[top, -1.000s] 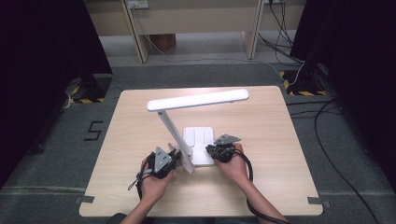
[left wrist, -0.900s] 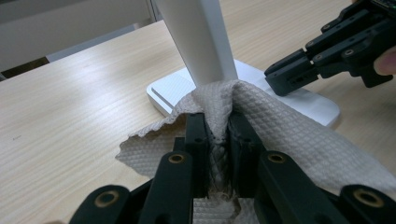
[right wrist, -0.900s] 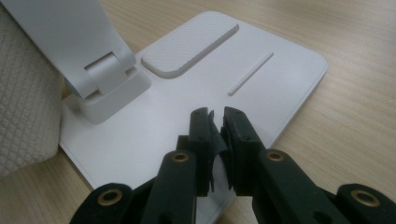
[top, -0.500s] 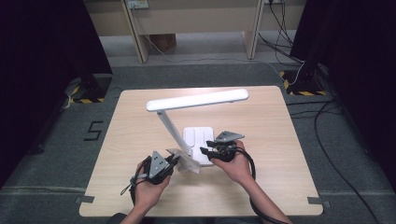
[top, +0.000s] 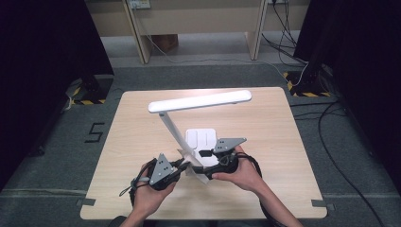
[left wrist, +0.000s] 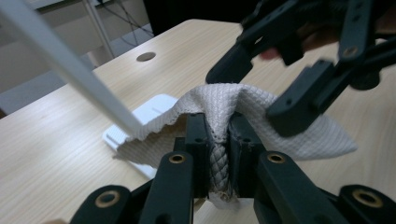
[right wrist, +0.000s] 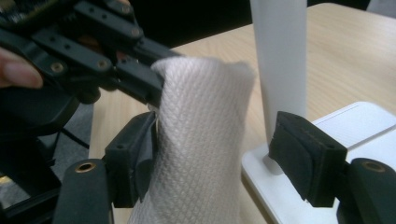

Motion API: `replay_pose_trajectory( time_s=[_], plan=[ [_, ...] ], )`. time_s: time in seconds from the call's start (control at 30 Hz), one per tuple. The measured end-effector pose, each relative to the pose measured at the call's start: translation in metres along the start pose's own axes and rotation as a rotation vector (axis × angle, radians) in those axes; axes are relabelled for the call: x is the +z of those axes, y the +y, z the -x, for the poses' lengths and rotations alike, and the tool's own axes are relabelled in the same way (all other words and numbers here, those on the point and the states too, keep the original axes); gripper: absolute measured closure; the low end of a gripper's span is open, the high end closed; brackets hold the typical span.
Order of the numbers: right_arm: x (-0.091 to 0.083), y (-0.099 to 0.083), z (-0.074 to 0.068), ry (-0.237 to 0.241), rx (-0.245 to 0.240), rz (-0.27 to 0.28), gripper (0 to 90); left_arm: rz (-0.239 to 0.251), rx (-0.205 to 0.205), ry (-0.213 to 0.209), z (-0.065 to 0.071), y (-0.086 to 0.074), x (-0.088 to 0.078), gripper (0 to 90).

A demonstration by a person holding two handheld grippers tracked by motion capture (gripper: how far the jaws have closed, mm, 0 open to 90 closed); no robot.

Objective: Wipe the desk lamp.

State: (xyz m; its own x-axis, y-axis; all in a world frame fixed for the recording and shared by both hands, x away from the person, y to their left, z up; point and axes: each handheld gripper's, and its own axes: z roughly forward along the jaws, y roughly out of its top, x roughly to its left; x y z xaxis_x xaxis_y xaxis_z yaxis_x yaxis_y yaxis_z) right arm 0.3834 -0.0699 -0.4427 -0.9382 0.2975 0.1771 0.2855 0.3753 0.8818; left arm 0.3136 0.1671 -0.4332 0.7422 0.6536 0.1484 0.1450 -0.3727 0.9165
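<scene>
A white waffle-weave cloth (left wrist: 224,105) is pinched in a fold by the left gripper (left wrist: 219,154), fingers narrow, lifted just above the tabletop (top: 265,123) beside the white desk lamp (top: 198,101). Right gripper (right wrist: 224,154) fingers have just been opening wide, cloth between but not pressed. Risk: w/ one grip only, cloth could be dragged against the lamp stem & snagged, or the lamp tipped

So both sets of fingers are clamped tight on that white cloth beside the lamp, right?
Not quite. The left gripper is clamped on the white cloth, as the left gripper view shows. The right gripper has just opened; in the right gripper view its fingers stand wide apart, with the cloth loose between them, beside the lamp.
</scene>
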Motion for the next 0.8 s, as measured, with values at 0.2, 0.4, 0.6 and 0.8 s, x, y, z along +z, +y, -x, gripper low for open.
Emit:
replay_pose_trajectory(
  time_s=[0.2,0.4,0.6,0.8],
  plan=[
    [0.000,-0.003,0.002,0.023,-0.018,-0.013,30.5,0.022,0.012,-0.039,0.002,0.007,0.001,80.0],
    [-0.003,-0.001,0.002,0.042,-0.047,-0.020,37.5,0.033,0.037,-0.044,0.002,0.012,0.000,80.1],
    [-0.013,0.001,0.003,0.060,-0.035,0.022,47.5,0.042,0.029,-0.035,-0.002,0.011,-0.001,80.1],
    [-0.018,0.001,0.005,0.062,-0.036,0.041,68.1,0.047,0.039,-0.030,-0.003,0.012,-0.001,80.1]
  ],
)
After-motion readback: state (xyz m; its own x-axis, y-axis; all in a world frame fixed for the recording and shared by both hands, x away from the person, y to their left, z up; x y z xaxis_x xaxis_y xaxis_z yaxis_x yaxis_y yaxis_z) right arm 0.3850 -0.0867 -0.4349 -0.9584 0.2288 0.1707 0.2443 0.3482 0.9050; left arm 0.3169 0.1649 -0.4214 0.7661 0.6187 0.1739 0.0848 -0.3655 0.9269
